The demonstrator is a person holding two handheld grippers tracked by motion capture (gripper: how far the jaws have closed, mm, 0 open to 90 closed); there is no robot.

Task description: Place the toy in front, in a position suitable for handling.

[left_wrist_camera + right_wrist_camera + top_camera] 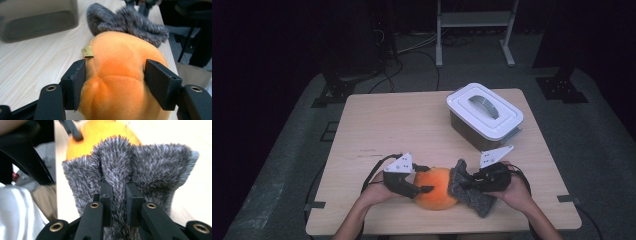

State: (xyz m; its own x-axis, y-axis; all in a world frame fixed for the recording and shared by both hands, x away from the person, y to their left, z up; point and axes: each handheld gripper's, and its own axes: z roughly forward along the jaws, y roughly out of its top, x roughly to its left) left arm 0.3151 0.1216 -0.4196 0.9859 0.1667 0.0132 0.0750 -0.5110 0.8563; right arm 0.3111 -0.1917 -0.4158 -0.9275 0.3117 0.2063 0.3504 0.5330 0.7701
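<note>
An orange plush ball (439,194) lies near the table's front edge, with a grey furry piece (473,199) against its right side. My left gripper (428,178) comes in from the left, and its two pads press into the sides of the orange plush (117,57), which bulges between them. A small tan tag (87,52) sticks out beside the left pad. My right gripper (463,183) comes in from the right. In the right gripper view it (117,195) is shut on a pinched fold of the grey fur (160,165), with the orange plush (100,132) behind.
A lidded box with a white top and handle (484,112) stands at the back right of the wooden table (387,125); its side (37,17) is in the left gripper view. The person's hands rest at the front edge.
</note>
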